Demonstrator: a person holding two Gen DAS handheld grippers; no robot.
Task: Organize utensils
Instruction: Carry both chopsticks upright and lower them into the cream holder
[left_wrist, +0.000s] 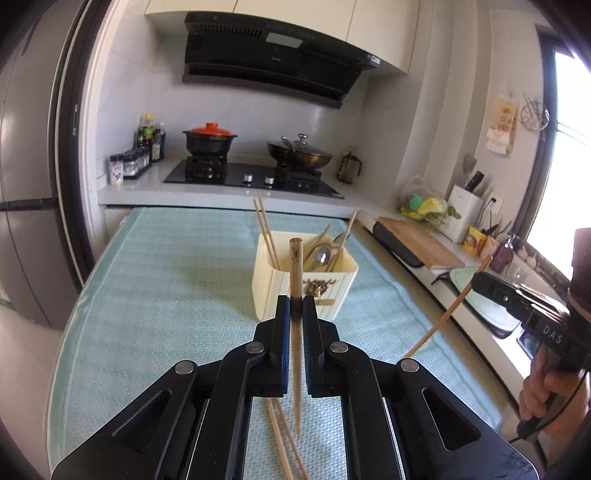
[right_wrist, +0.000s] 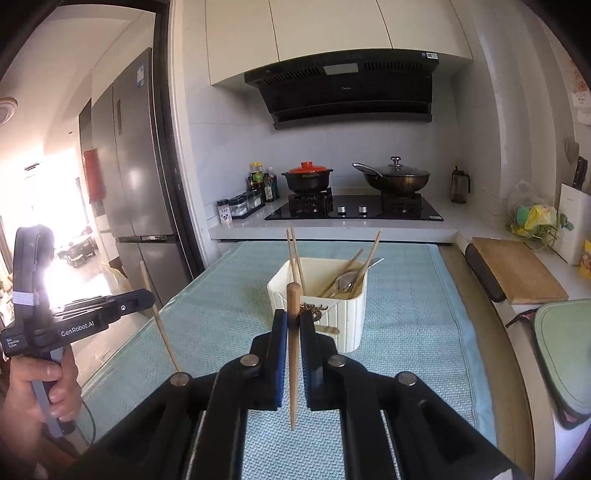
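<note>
In the left wrist view my left gripper (left_wrist: 295, 301) is shut on a wooden chopstick (left_wrist: 296, 266) that stands nearly upright between the pads, above the teal mat (left_wrist: 166, 280). Just beyond it stands the cream utensil holder (left_wrist: 343, 288), with chopsticks, a spoon and a fork in it. Two loose chopsticks (left_wrist: 279, 439) lie on the mat below the jaws. My right gripper (right_wrist: 293, 317) is shut on another chopstick (right_wrist: 293, 369), also upright, in front of the holder (right_wrist: 351, 321). Each gripper shows in the other's view: the right gripper (left_wrist: 476, 280) and the left gripper (right_wrist: 149, 295), both with slanted sticks.
Behind the mat is a counter with a gas hob (left_wrist: 251, 177), a red-lidded pot (left_wrist: 210, 138) and a lidded wok (left_wrist: 299, 153). A wooden cutting board (right_wrist: 517, 269) and a green board (right_wrist: 565, 350) lie on the right counter. A fridge (right_wrist: 136, 166) stands at the left.
</note>
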